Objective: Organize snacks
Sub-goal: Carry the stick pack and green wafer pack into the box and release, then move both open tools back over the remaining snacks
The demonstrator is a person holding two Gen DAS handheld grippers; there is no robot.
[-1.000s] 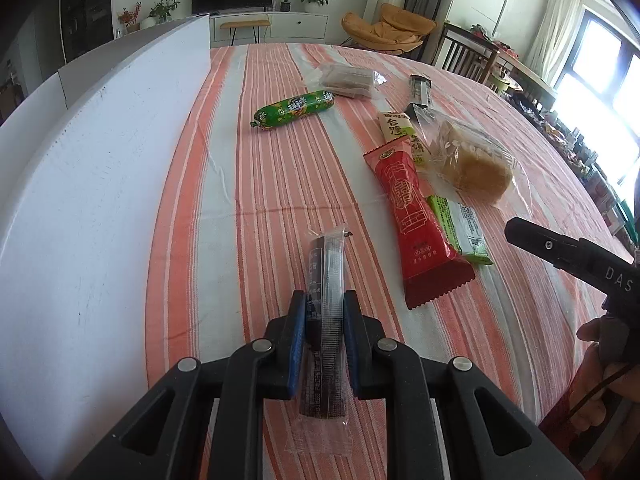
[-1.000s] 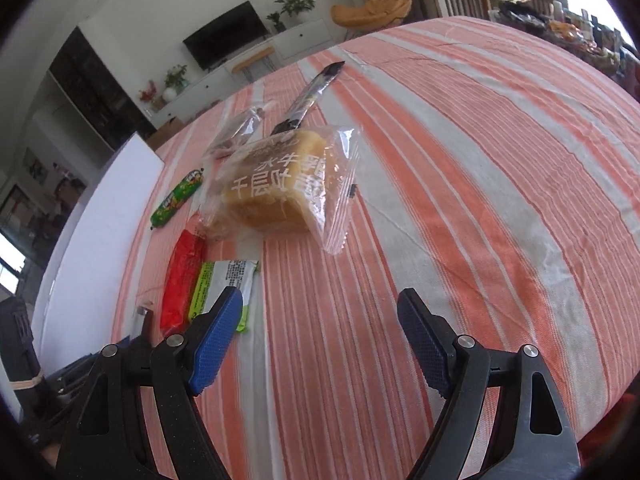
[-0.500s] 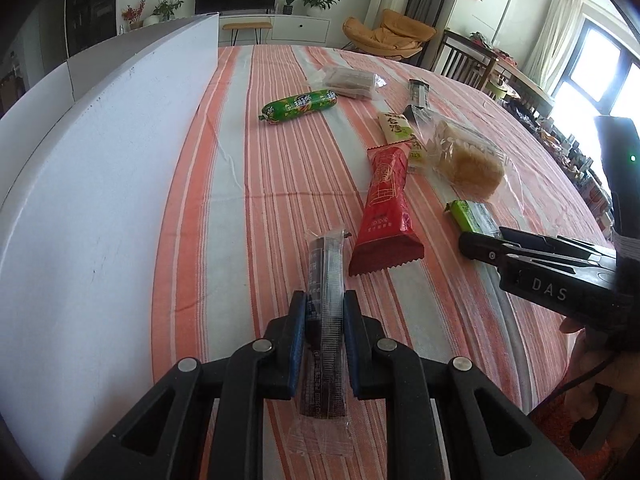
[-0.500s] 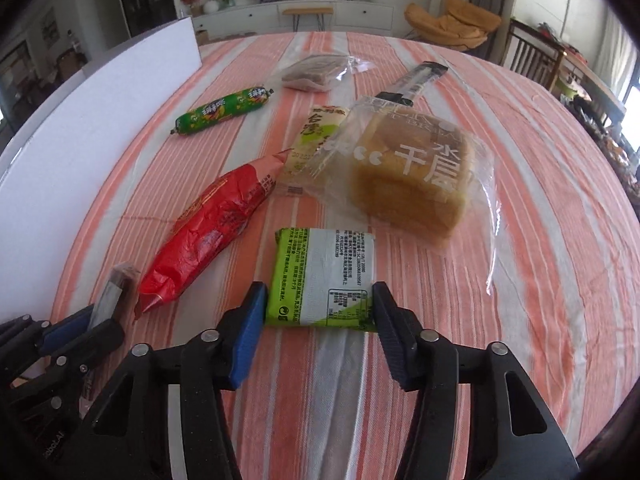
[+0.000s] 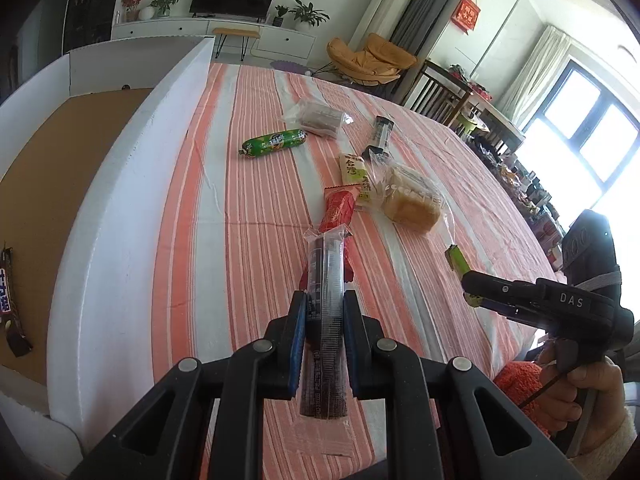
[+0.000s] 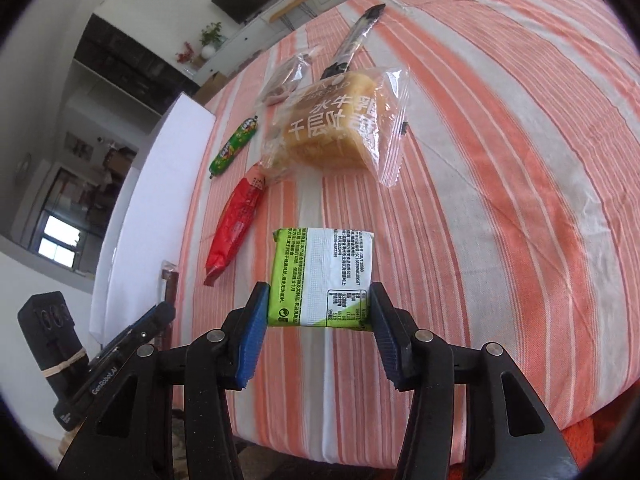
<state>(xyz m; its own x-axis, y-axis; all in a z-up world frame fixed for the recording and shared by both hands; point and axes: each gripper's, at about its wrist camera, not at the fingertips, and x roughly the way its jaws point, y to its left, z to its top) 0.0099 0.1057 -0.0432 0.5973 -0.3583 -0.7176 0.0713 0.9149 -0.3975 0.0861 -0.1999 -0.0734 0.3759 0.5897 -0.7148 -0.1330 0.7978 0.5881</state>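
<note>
My left gripper [image 5: 323, 320] is shut on a long dark snack bar in clear wrap [image 5: 325, 312] and holds it above the striped tablecloth [image 5: 256, 208], beside the white box wall [image 5: 132, 184]. My right gripper [image 6: 320, 312] is shut on a green and white snack packet [image 6: 322, 276], lifted off the cloth; it shows edge-on in the left wrist view [image 5: 460, 268]. On the table lie a red packet [image 6: 236, 220], a bagged bread [image 6: 340, 128], a green sausage [image 5: 274, 143], a yellow packet [image 5: 354, 172], a dark stick [image 6: 356, 44] and a clear-wrapped cake [image 5: 320, 117].
The white box has a brown floor [image 5: 44, 176] with a dark candy bar [image 5: 10, 300] lying in it. The left gripper shows at the lower left of the right wrist view [image 6: 120, 344]. Chairs [image 5: 444, 88] stand beyond the table's far edge.
My right gripper closed on the green packet and lifted it off the cloth. My left gripper rose with the dark bar and now looks over the box wall.
</note>
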